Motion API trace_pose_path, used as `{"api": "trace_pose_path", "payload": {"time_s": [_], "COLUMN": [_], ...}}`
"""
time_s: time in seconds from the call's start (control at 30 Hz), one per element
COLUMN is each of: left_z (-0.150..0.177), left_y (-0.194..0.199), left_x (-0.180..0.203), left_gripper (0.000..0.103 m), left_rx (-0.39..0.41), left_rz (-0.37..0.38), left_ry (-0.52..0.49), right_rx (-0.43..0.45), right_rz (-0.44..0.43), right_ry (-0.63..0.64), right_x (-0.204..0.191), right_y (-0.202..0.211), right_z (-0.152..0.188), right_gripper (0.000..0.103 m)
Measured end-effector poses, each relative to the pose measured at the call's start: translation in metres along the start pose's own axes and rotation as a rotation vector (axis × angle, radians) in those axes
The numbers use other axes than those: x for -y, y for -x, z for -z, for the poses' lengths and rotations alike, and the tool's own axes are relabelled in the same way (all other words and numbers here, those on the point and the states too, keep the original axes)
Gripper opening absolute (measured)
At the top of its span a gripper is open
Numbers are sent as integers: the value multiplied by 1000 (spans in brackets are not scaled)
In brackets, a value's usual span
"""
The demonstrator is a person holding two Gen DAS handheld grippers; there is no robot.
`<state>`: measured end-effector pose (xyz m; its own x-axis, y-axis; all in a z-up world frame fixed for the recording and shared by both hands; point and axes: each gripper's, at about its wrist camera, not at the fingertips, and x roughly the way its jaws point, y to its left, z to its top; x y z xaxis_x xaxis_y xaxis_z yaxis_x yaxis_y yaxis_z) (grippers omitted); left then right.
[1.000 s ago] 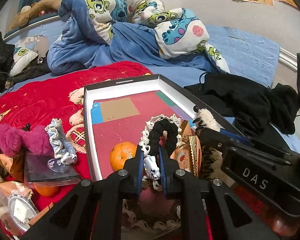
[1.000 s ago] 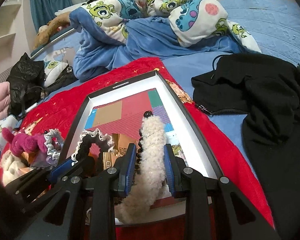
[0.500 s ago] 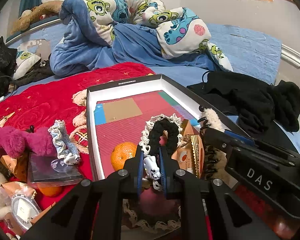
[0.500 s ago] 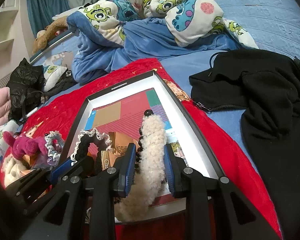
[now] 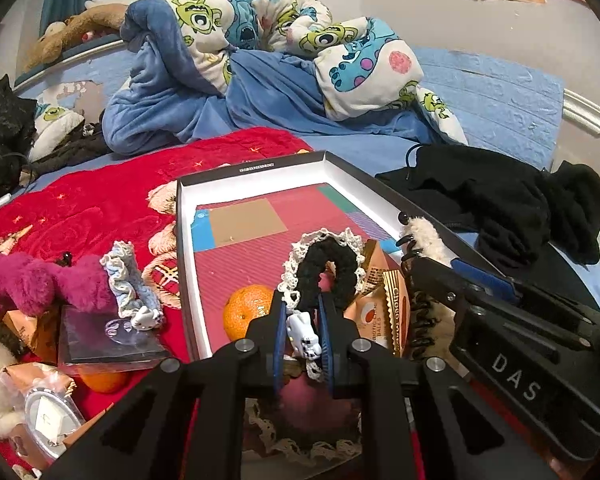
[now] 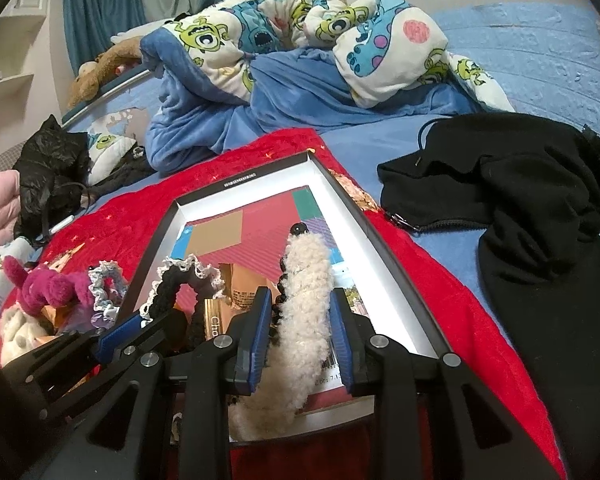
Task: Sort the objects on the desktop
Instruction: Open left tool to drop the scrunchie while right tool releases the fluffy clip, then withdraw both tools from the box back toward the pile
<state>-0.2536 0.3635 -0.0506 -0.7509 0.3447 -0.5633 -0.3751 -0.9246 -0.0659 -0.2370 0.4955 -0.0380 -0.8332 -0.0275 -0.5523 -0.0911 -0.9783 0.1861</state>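
A shallow white box (image 5: 260, 188) with a black rim lies on the red blanket. My left gripper (image 5: 303, 334) is shut on a black scrunchie with white lace trim (image 5: 332, 264) and a small white charm, held over the box's near end. My right gripper (image 6: 300, 320) is shut on a cream fuzzy hair clip (image 6: 306, 280) with black coils, held over the box (image 6: 356, 232). An orange (image 5: 246, 310) and snack packets (image 5: 380, 304) lie in the box. The scrunchie also shows in the right wrist view (image 6: 180, 284).
Left of the box lie a pale blue scrunchie (image 5: 128, 280), a magenta plush (image 5: 40, 284), a clear case (image 5: 100, 340), another orange (image 5: 104, 380) and a round tin (image 5: 48, 416). Black clothing (image 6: 520, 208) lies right; a bunched duvet (image 5: 260, 60) lies behind.
Both grippers have drawn back and up a little with their items still held. Nothing was released.
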Motion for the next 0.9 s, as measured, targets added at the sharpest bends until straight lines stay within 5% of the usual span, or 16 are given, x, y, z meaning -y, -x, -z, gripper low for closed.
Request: {"api": "trace_pose_path", "payload": {"time_s": [0.07,0.17,0.2,0.23,0.43,0.9], "left_z": [0,0,1,1,1,4], "left_y": [2,7,8,10,18,41], "left_x": [1,2,1,-2,-18,-26], "left_gripper": [22,72,94,103,103,103], "left_rx": [6,26,30,35,69,108], "left_rz": [-23,-48,-59,-61,-52,-70], "left_ry": [-10,-17,-12,-2,73,77], "right_rx": [9,43,61,74,125,152], "right_rz": [0,-10,-13,-15,-19,3], "right_ry": [6,13,14,13,-19,-80], "right_x": [-1,-3,-3,-3,-2,3], "right_y": [2,10,13,16,29,45], "right_z": [0,0,0,0,1,0], "right_gripper": [30,40,49,60,103,103]}}
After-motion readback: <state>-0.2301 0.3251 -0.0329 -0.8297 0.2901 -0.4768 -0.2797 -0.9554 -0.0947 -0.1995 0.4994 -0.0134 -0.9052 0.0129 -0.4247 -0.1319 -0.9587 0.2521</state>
